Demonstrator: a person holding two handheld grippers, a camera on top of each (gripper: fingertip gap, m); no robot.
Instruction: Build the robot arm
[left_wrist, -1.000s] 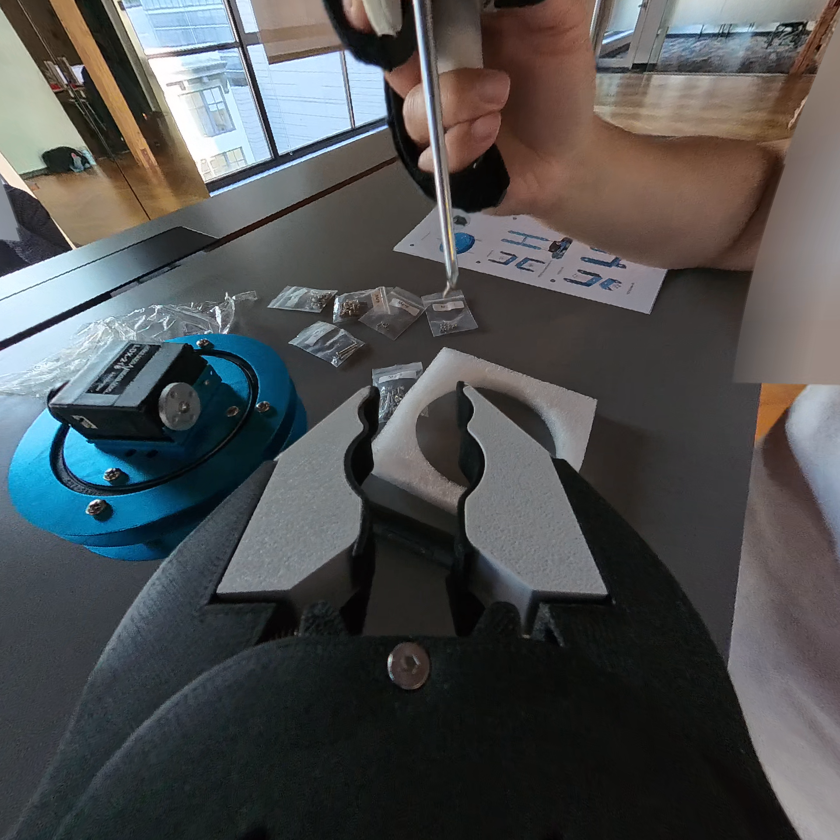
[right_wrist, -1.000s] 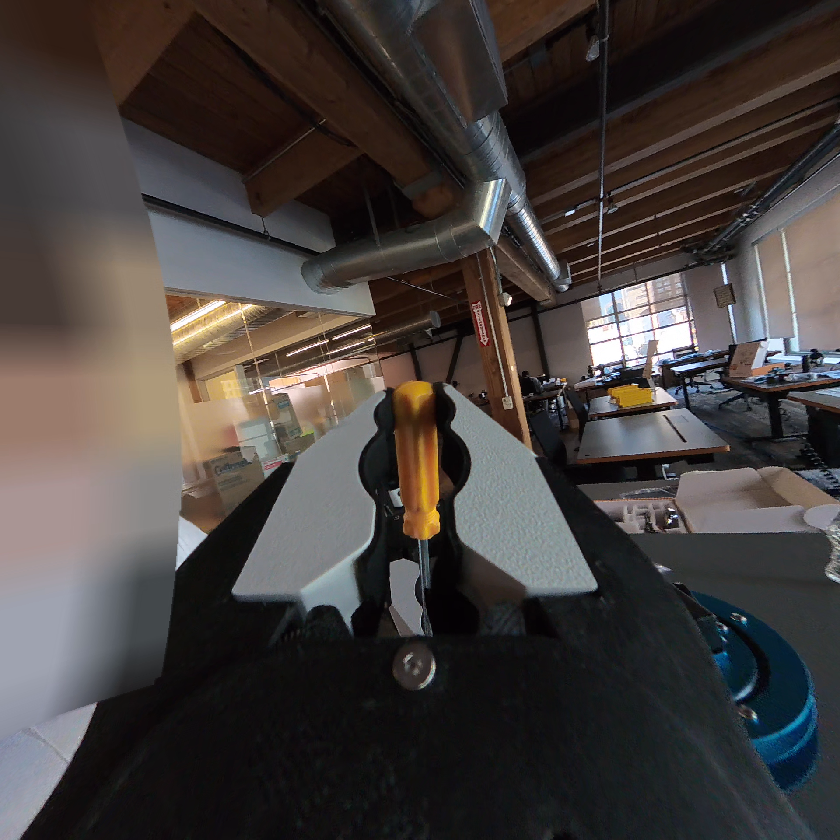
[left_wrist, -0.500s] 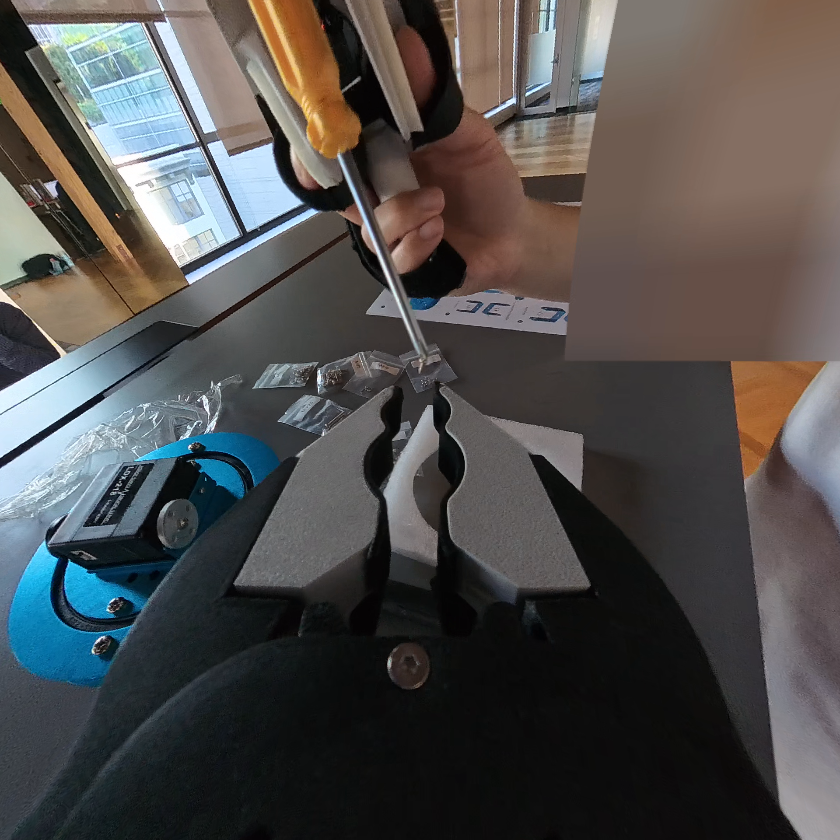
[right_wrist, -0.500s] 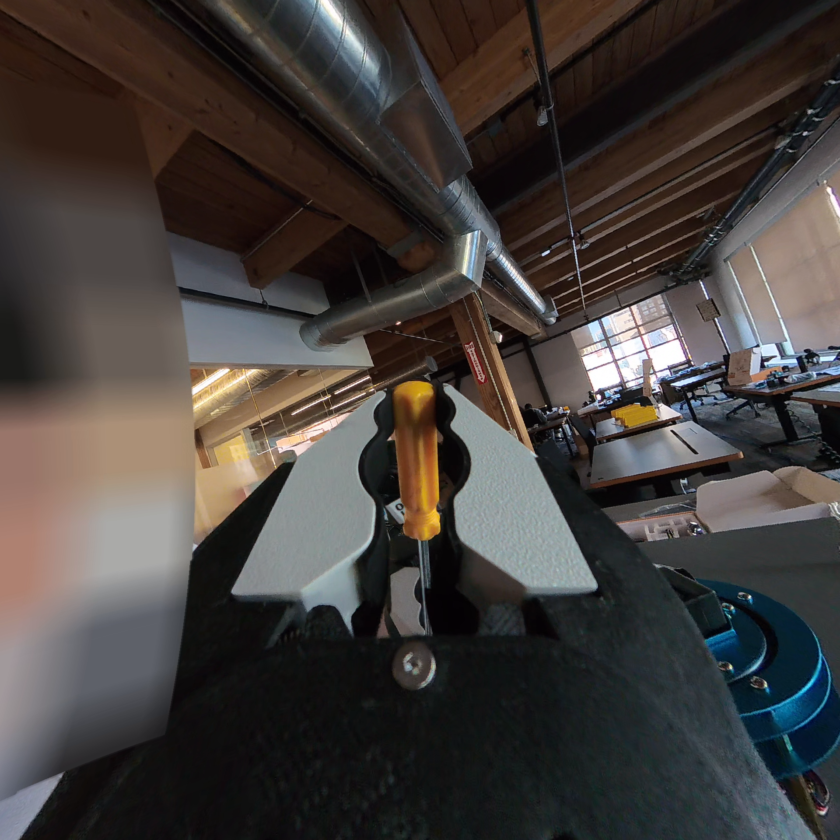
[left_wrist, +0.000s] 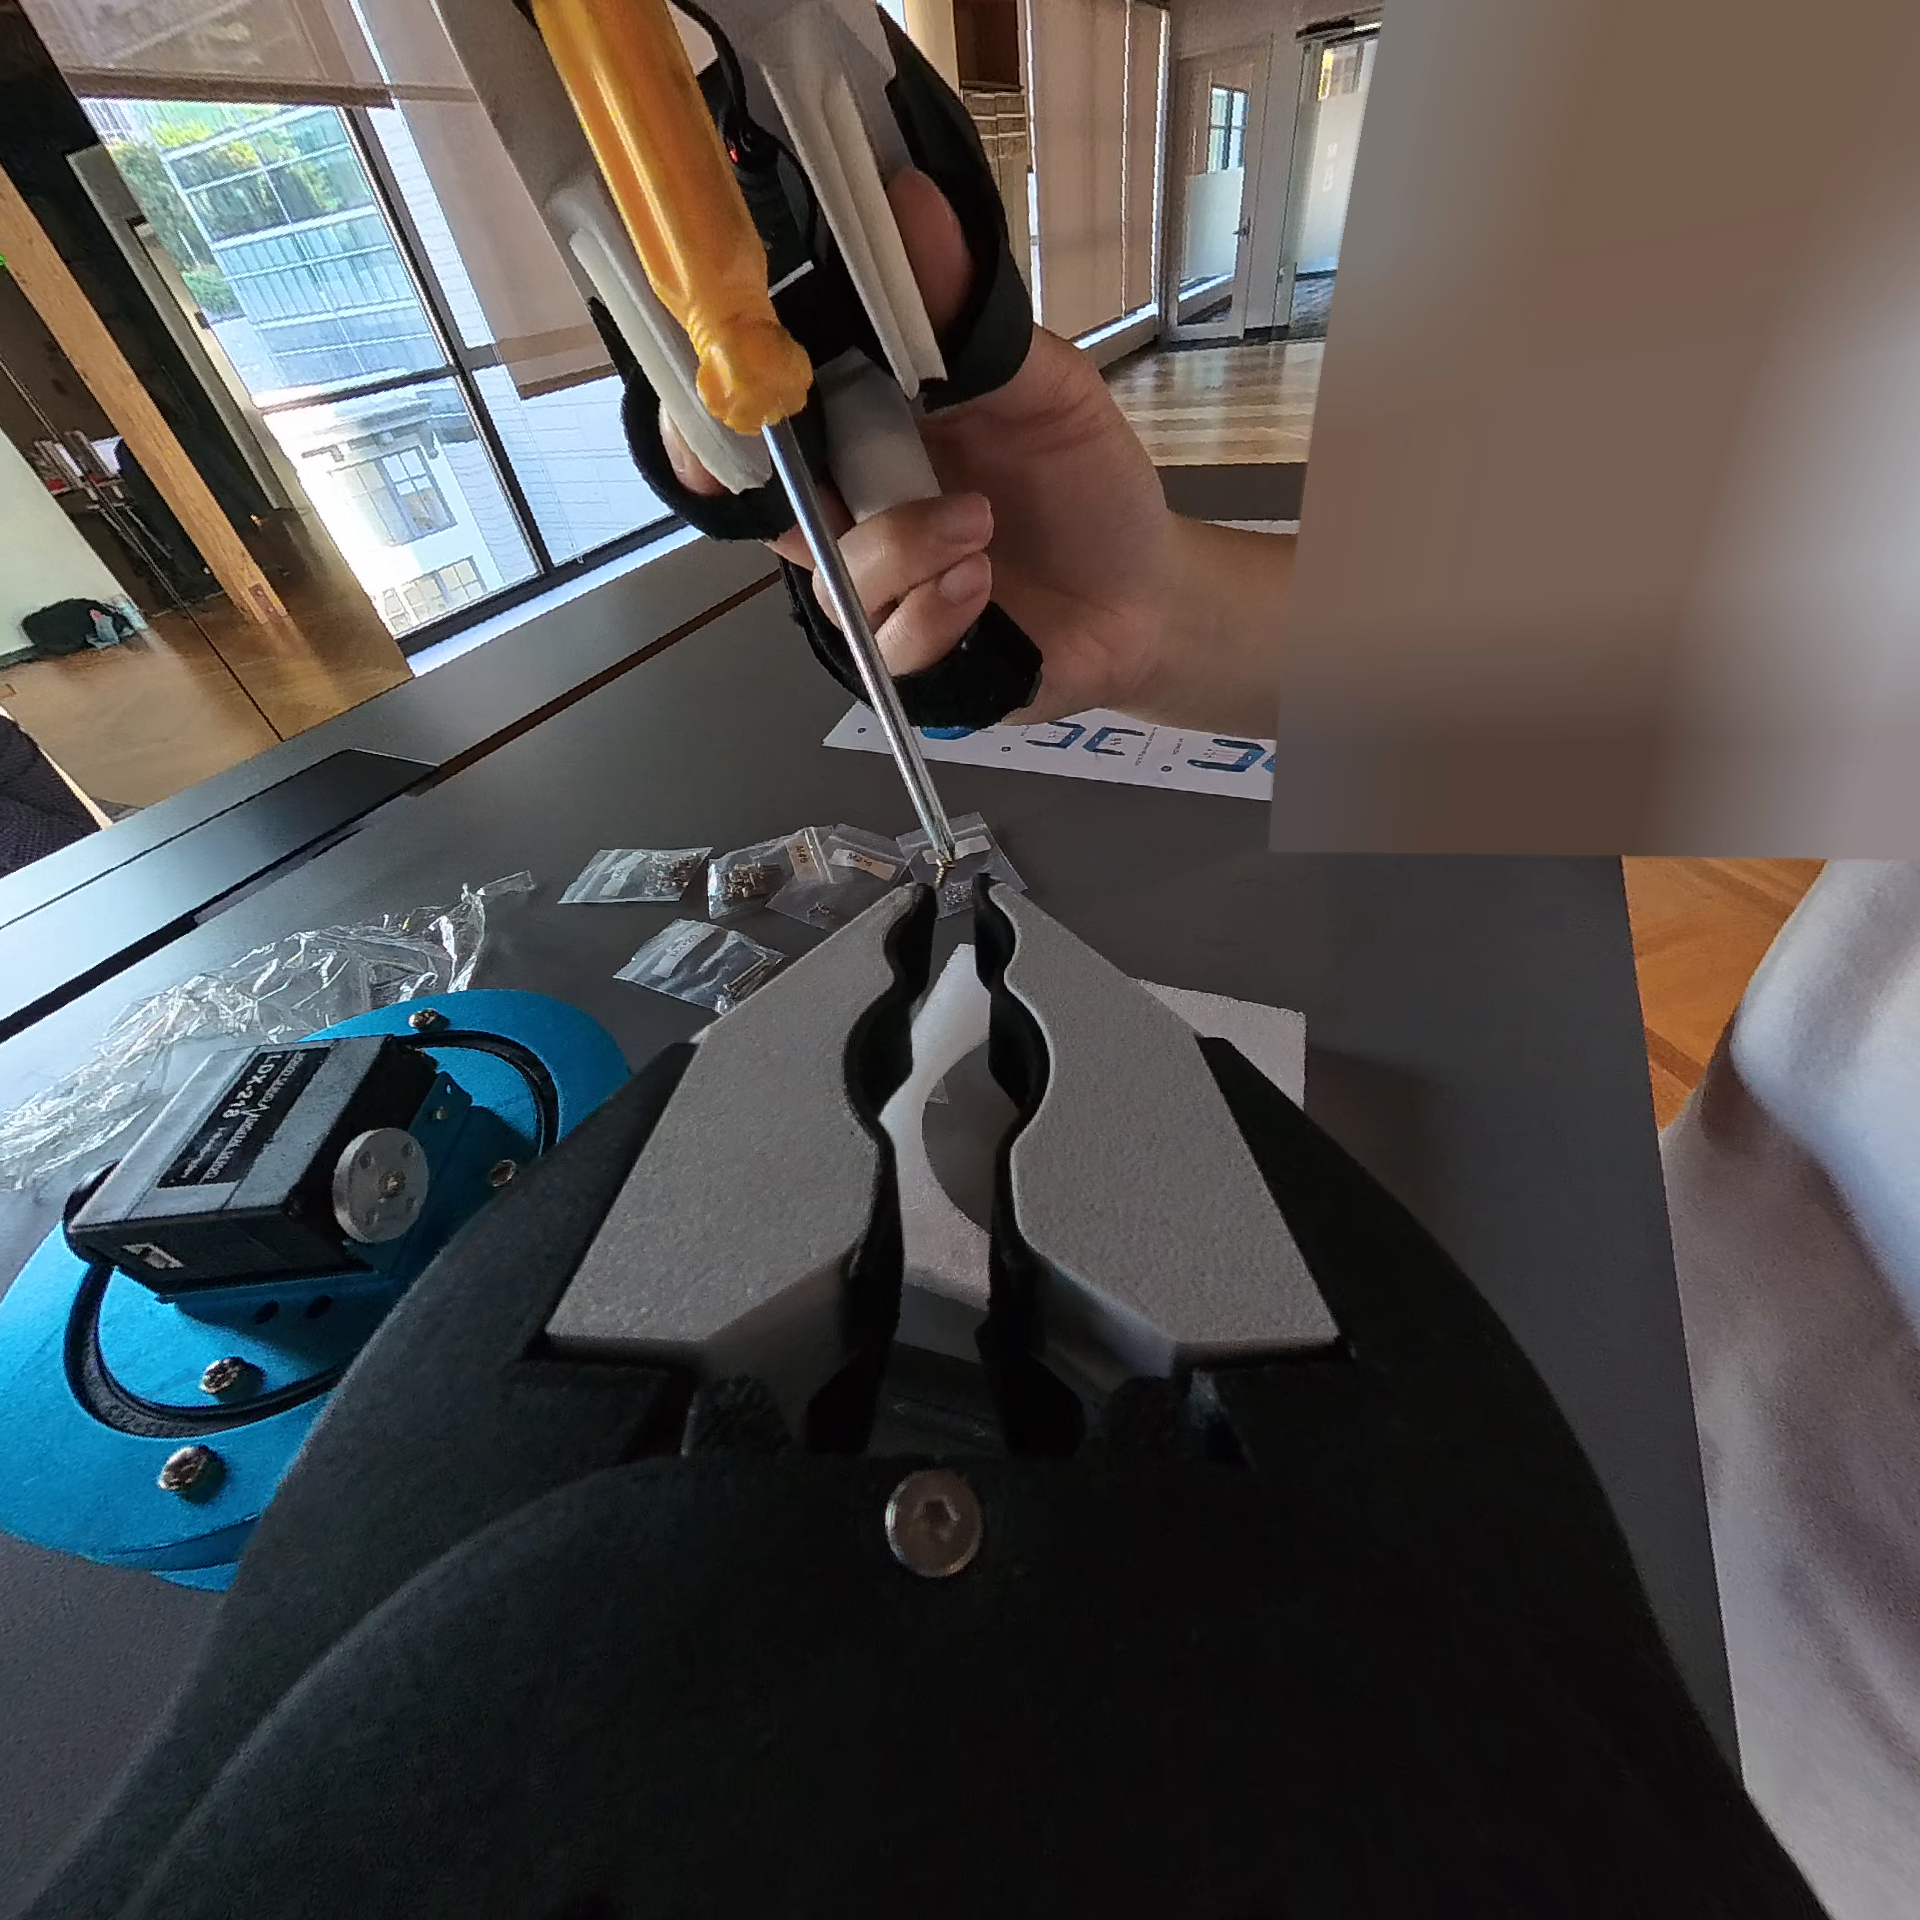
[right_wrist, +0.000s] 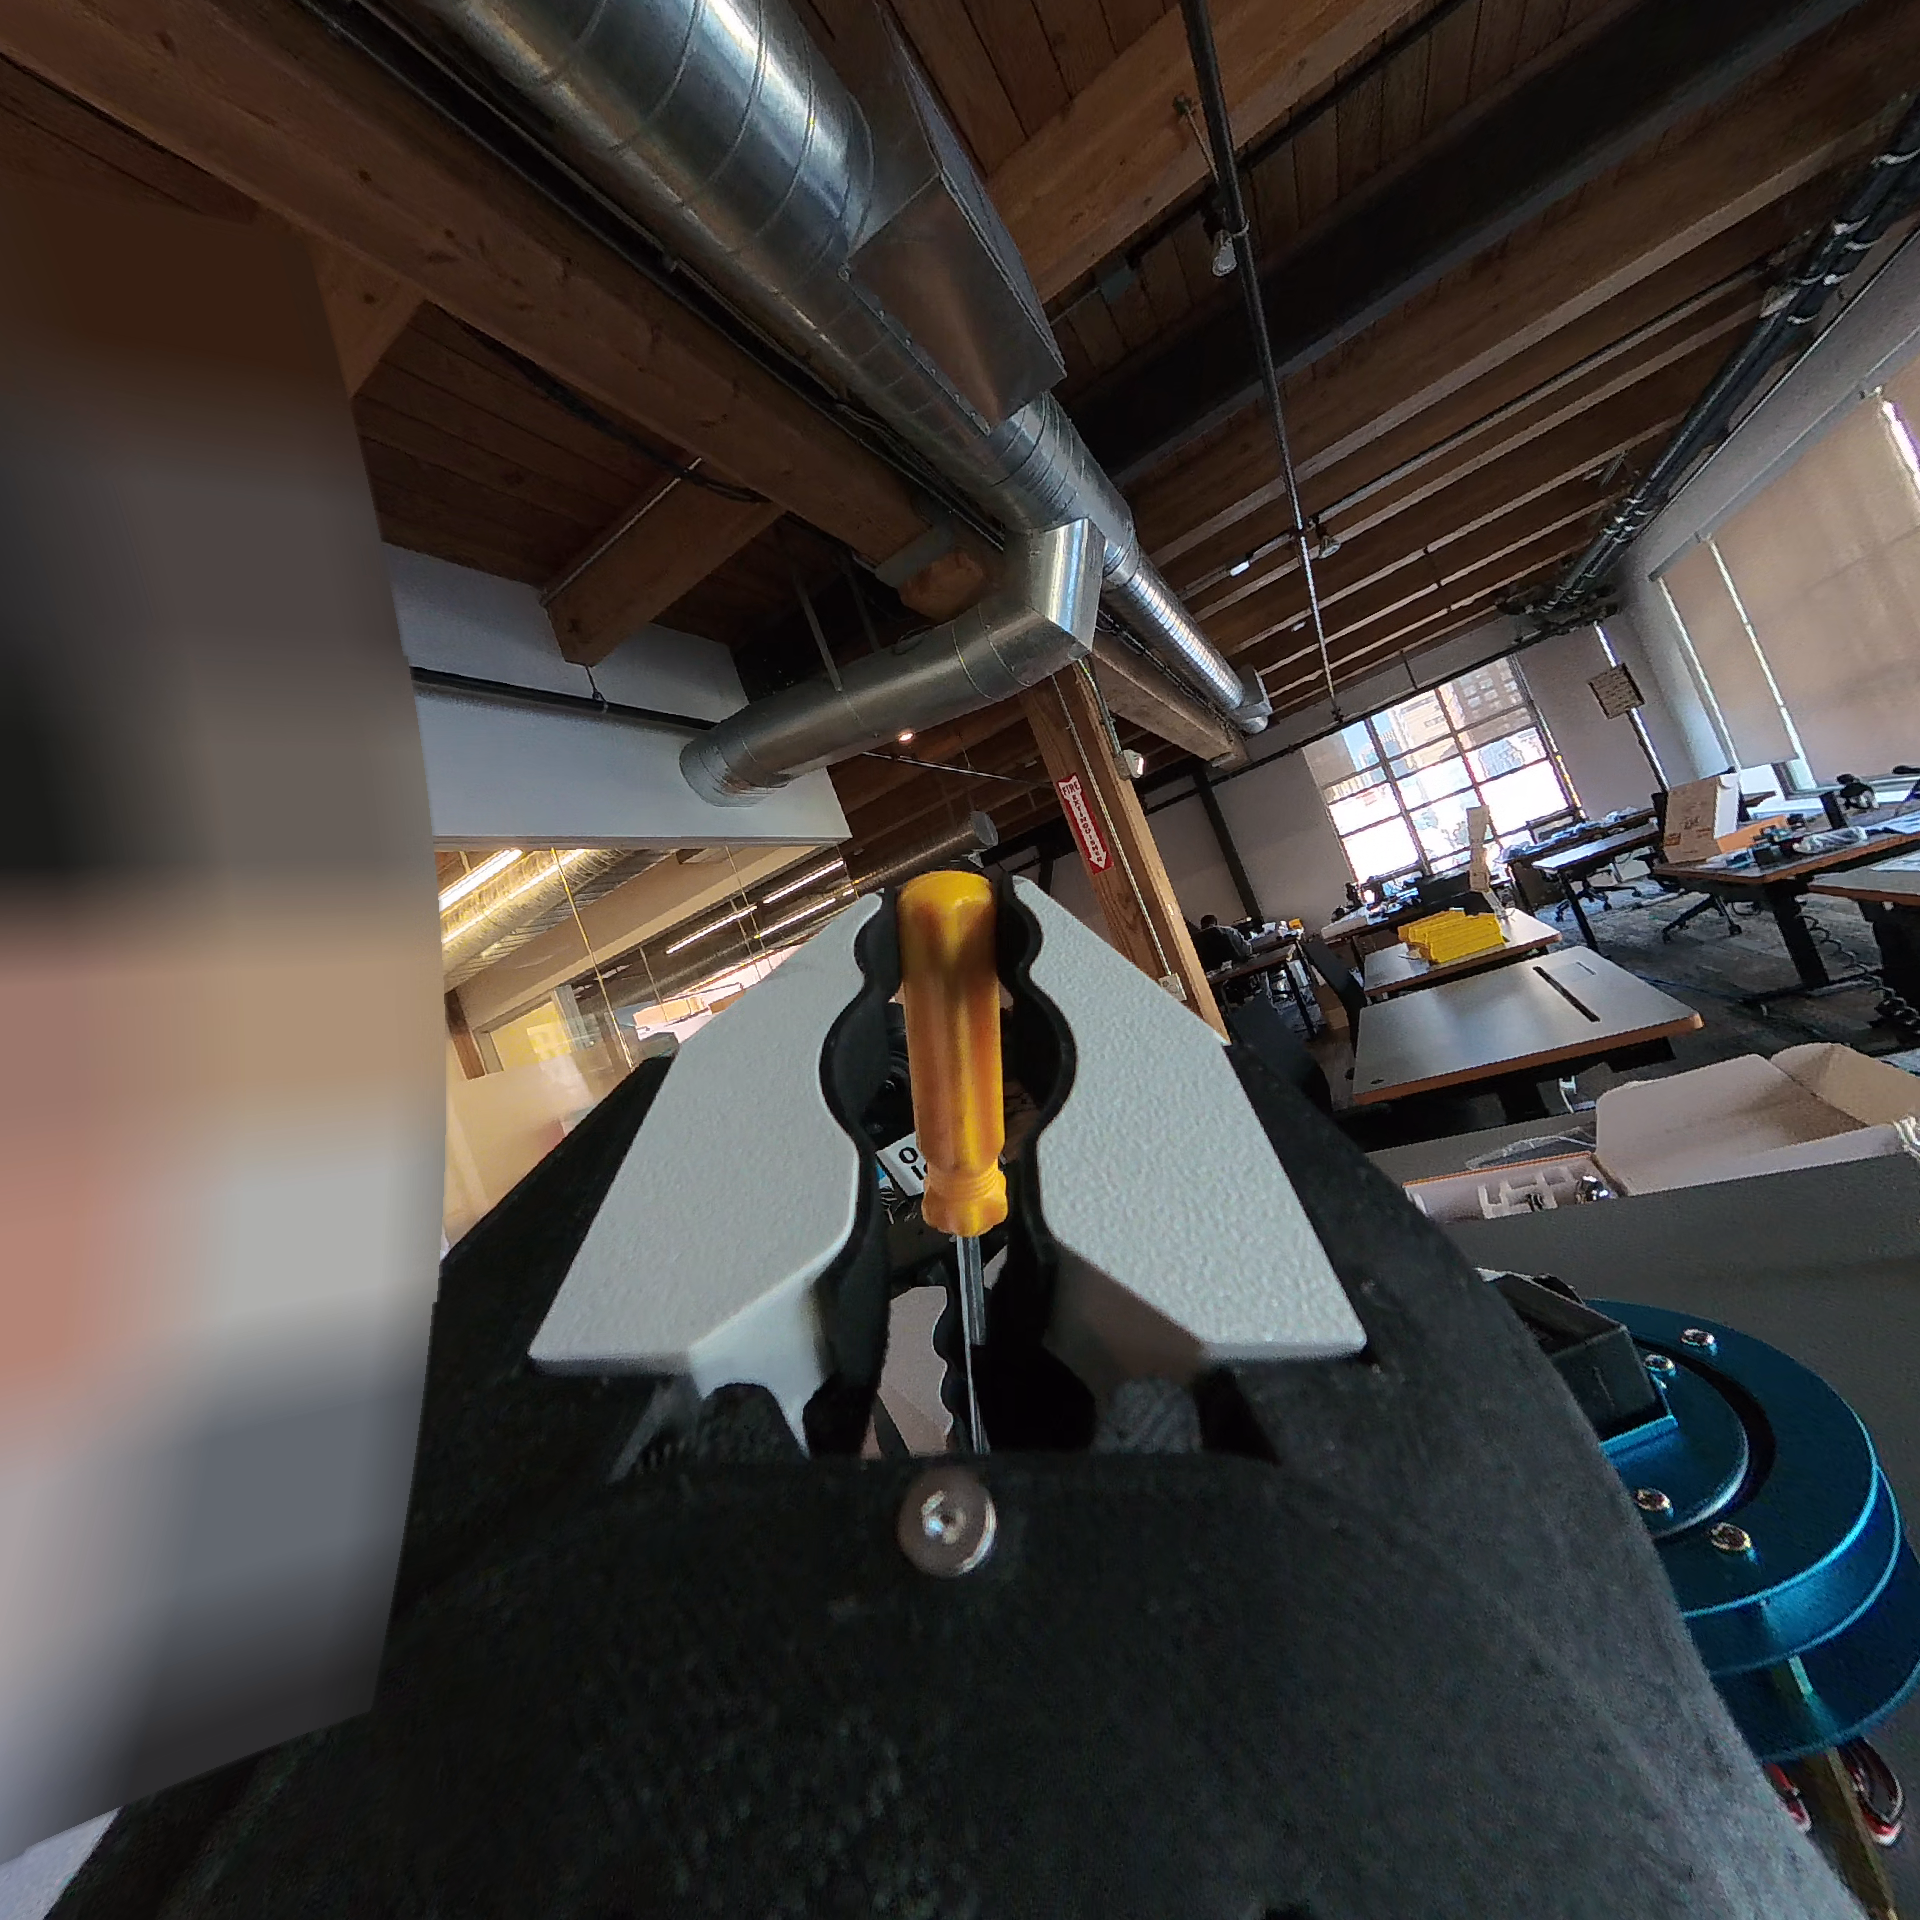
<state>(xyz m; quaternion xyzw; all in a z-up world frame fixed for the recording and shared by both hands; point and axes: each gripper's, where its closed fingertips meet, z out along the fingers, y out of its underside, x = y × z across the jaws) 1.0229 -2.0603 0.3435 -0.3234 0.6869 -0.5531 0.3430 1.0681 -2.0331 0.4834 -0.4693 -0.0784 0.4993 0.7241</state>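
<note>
My right gripper (right_wrist: 951, 894) is shut on an orange-handled screwdriver (right_wrist: 951, 1049), which it holds upright. In the left wrist view a hand (left_wrist: 1039, 499) holds that gripper above the table. The screwdriver (left_wrist: 717, 260) slants down there, with its tip resting on a small clear bag of screws (left_wrist: 961, 857). My left gripper (left_wrist: 954, 896) is empty, with its jaws closed to a narrow slit. It hovers over a white foam piece with a round cut-out (left_wrist: 1236, 1039), and its tips are just short of that bag.
A blue round base (left_wrist: 125, 1382) carrying a black servo (left_wrist: 239, 1153) sits at the left and also shows in the right wrist view (right_wrist: 1766, 1507). More screw bags (left_wrist: 696, 961), crumpled clear plastic (left_wrist: 260, 987) and a printed sheet (left_wrist: 1091, 743) lie on the dark table (left_wrist: 1455, 1039). The tips of one gripper are about 15 centimeters away from the tips of the other.
My left gripper's jaws have narrowed from a wide gap to a slit, and it has risen. The screwdriver has tilted, with its tip staying on the bag.
</note>
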